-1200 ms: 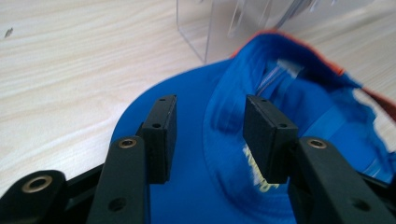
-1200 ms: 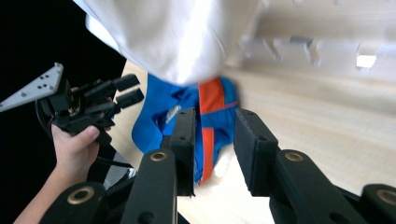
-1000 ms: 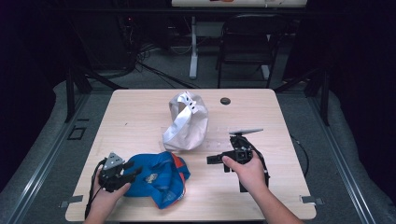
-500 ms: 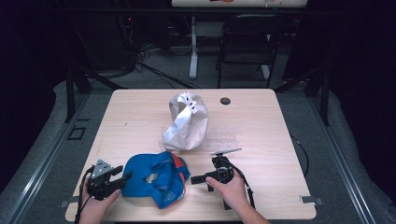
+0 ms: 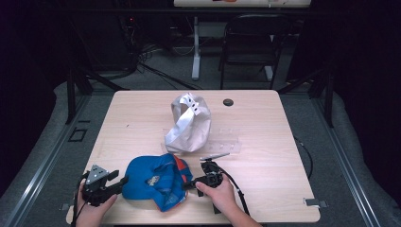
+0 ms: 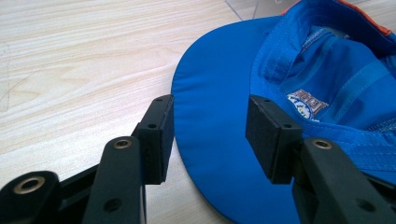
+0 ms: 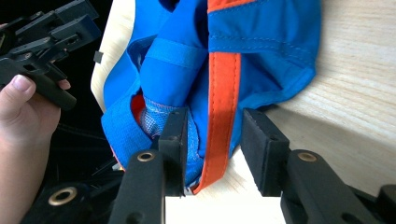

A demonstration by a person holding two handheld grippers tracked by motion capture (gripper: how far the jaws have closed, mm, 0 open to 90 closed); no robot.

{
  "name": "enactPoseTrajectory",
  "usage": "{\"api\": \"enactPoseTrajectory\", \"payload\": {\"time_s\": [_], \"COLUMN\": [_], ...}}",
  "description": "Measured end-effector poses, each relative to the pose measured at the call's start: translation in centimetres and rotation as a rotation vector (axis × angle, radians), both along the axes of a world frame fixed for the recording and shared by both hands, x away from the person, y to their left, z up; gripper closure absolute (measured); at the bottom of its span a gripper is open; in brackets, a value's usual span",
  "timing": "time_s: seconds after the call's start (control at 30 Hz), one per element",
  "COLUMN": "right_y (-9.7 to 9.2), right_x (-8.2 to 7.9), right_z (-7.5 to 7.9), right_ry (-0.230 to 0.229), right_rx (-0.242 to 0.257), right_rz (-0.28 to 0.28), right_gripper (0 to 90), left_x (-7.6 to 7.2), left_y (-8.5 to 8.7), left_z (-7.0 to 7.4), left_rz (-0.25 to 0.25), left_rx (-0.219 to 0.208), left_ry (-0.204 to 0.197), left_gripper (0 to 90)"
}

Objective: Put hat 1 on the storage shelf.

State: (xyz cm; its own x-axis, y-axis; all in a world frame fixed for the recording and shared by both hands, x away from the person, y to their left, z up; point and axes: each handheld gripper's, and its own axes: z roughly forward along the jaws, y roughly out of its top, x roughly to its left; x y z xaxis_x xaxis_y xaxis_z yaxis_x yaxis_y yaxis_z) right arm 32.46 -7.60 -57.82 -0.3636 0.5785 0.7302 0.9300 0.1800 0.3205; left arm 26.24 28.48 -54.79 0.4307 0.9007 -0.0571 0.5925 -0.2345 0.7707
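**Blue cap bracketed by both hand-held grippers, neither clamped**

Blue cap (image 5: 156,180) lies upside down at the near edge of the counter (image 5: 265,142), left of centre, brim pointing left, orange trim on its right side. Inner label and mesh lining visible.

Left hand-held gripper (image 6: 210,135): jaws wide, have just been opening. Brim edge sits between them; the left pad (image 6: 159,135) is just off the brim's rim, the right pad hangs over the brim fabric. No squeeze visible, so open. In the high view it is at the near-left corner of the counter (image 5: 105,182), held by the left hand (image 5: 92,208).

Right hand-held gripper (image 7: 215,144): jaws partly spread, just closed a bit. The orange strap (image 7: 223,107) and a fold of blue fabric run between the pads; left pad looks to touch the mesh, right pad stands clear of the cloth. Not gripping. High view puts it just right of the cap (image 5: 198,182), in the right hand (image 5: 220,194).

Further out: white cap (image 5: 189,124) upright mid-counter, resting on a clear plastic sheet (image 5: 226,141). Small dark disc (image 5: 228,102) near the far edge, well apart.
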Motion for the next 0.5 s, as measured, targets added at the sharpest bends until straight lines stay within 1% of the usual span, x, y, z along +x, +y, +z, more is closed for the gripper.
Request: {"api": "enactPoseTrajectory", "payload": {"time_s": [0.03,0.07,0.1,0.13,0.23,0.27,0.3,0.4,0.5], "right_y": [0.13,0.25,0.32,0.30,0.30,0.17,0.06,-0.06,-0.27], "right_x": [0.00,0.00,-0.01,-0.03,-0.12,-0.12,-0.19,-0.20,-0.26], "right_z": [-0.10,-0.10,-0.13,-0.10,0.06,0.15,0.26,0.40,0.67], "right_ry": [-0.004,0.008,0.022,0.025,0.024,0.023,0.026,0.035,0.044], "right_rx": [0.010,0.009,0.033,0.044,0.050,0.049,0.058,0.068,0.080], "right_rz": [-0.006,-0.010,-0.011,-0.011,-0.014,-0.003,-0.011,-0.015,-0.027], "right_gripper": [63.4,64.3,66.5,67.3,69.8,71.4,76.5,77.3,77.7], "left_x": [0.02,0.04,0.07,0.07,0.14,0.16,0.20,0.22,0.29], "left_y": [-0.04,-0.07,-0.11,-0.11,-0.15,-0.19,-0.29,-0.32,-0.48], "left_z": [0.00,0.00,0.03,0.03,0.05,0.04,0.03,0.10,0.09], "left_rz": [0.000,0.000,-0.002,-0.002,-0.005,-0.004,-0.005,-0.009,-0.011], "left_rx": [-0.001,-0.002,-0.001,-0.001,0.000,0.002,0.002,0.008,0.005], "left_ry": [-0.002,-0.003,-0.005,-0.005,-0.005,-0.006,-0.009,-0.005,-0.013], "left_gripper": [52.7,52.7,52.7,52.6,52.6,52.7,52.6,52.6,52.6]}}
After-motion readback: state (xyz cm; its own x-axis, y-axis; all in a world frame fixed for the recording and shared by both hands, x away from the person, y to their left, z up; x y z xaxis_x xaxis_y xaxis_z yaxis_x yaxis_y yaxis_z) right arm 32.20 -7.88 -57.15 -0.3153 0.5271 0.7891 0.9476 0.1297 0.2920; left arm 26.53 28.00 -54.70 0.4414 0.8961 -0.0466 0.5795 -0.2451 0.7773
